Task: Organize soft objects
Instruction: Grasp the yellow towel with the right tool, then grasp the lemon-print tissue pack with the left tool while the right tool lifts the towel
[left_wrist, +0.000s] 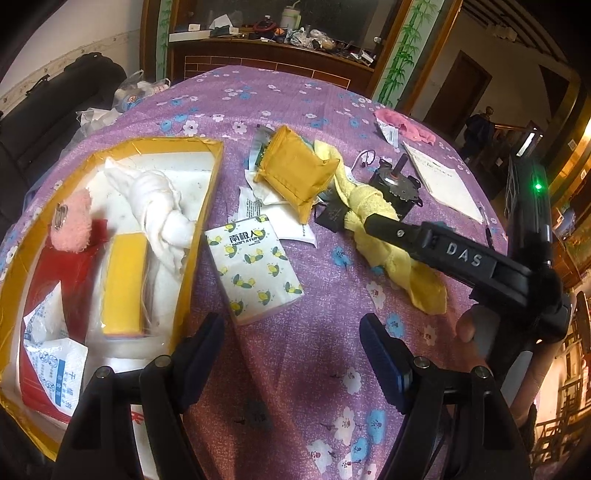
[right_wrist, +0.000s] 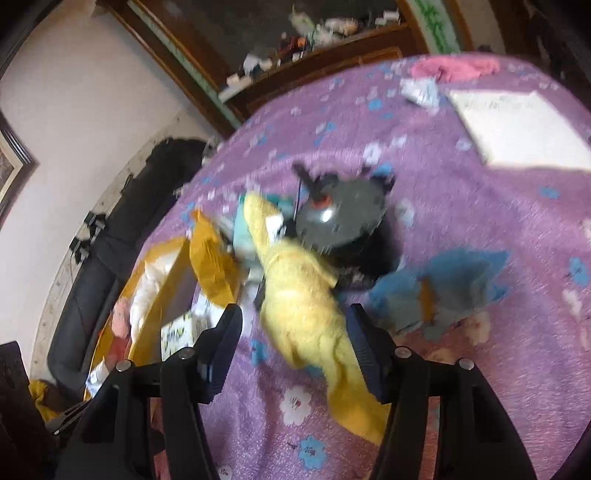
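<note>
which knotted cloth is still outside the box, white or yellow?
The yellow knotted cloth, lying on the purple tablecloth under the right gripper, whose jaws are open around it. The white knotted cloth already lies inside the yellow-rimmed box.

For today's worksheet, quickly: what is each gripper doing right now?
Left gripper: open, holding nothing.
Right gripper: open around the yellow towel, not closed on it.

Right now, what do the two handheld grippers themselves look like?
Both are matte black. The left gripper has angular linkage arms with silver screws, and dark blue ribbed pads line its jaws. The right gripper matches it; seen from the left wrist, its arm carries raised "DAS" lettering and a green light.
</note>
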